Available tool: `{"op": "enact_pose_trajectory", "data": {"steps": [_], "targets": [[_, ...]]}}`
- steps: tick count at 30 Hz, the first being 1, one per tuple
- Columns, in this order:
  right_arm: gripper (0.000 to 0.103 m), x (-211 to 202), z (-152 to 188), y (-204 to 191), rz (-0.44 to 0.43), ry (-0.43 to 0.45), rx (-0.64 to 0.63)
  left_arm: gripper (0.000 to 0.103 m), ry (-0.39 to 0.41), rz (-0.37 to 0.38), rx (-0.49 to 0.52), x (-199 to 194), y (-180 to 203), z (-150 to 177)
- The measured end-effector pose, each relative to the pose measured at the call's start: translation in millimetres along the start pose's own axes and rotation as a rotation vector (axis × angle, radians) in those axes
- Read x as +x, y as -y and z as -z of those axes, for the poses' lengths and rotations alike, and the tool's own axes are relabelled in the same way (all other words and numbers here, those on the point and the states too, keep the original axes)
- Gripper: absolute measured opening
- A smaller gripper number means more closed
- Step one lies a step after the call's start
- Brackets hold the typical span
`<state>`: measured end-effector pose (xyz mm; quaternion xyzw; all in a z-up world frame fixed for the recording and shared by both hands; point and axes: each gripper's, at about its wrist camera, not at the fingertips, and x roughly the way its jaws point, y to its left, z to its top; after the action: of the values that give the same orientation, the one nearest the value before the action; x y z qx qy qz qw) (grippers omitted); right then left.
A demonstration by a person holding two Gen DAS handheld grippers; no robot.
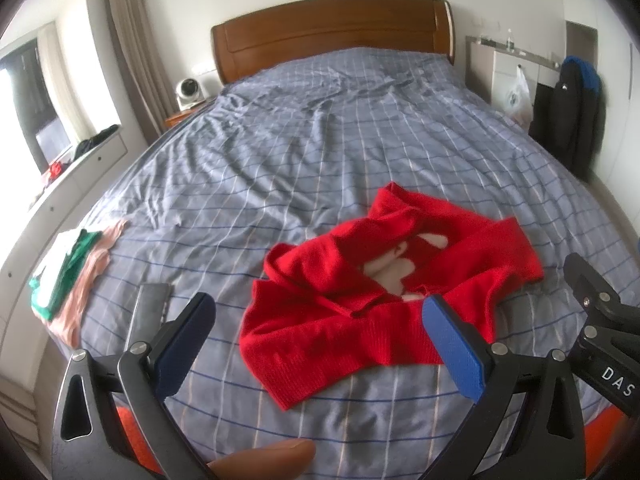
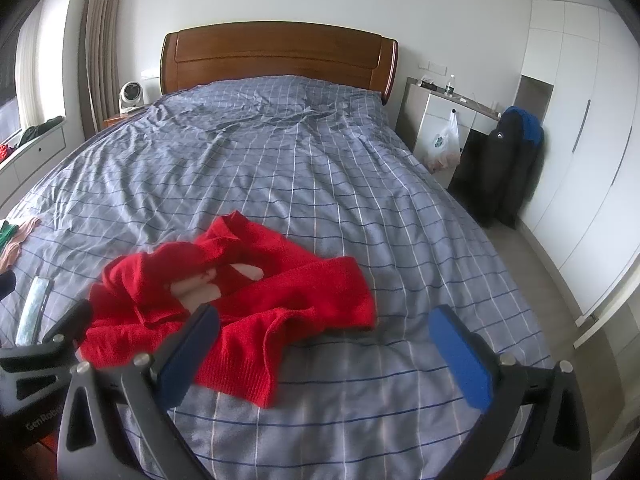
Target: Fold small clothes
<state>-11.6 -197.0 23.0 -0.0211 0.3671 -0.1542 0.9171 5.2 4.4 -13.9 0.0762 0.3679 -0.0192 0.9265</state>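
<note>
A red knit sweater (image 1: 384,280) lies crumpled on the near part of the bed (image 1: 320,140), on a grey-blue checked cover. It is bright red with a ribbed edge along the near side. In its middle the cloth is bunched up, and a pale pink and white patch shows through a gap there. One part sticks out toward the far side like a point, and another flat part spreads to the right. The whole sweater stretches mostly from left to right across the bed, a little slanted, with its right end farther away.

The left gripper (image 1: 320,340) hovers just above the near edge of the sweater with its blue pads wide apart and nothing between them. The right gripper (image 2: 324,348) hangs above the sweater's (image 2: 224,300) near right corner, its pads also wide apart and empty.

Far to the left, near the bed's edge, sits a small pile of folded clothes (image 1: 68,272), green, white and pink. A dark phone (image 1: 150,308) lies flat between that pile and the sweater.
</note>
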Motion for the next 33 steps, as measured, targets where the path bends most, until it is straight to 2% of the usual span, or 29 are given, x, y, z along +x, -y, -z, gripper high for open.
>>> {"op": "enact_pose_trajectory", "data": {"steps": [33], "targets": [[0.103, 8.9, -1.5, 3.2, 0.026, -0.022, 0.002, 0.103, -0.005, -0.015, 0.012, 5.6, -2.6, 7.9]]}}
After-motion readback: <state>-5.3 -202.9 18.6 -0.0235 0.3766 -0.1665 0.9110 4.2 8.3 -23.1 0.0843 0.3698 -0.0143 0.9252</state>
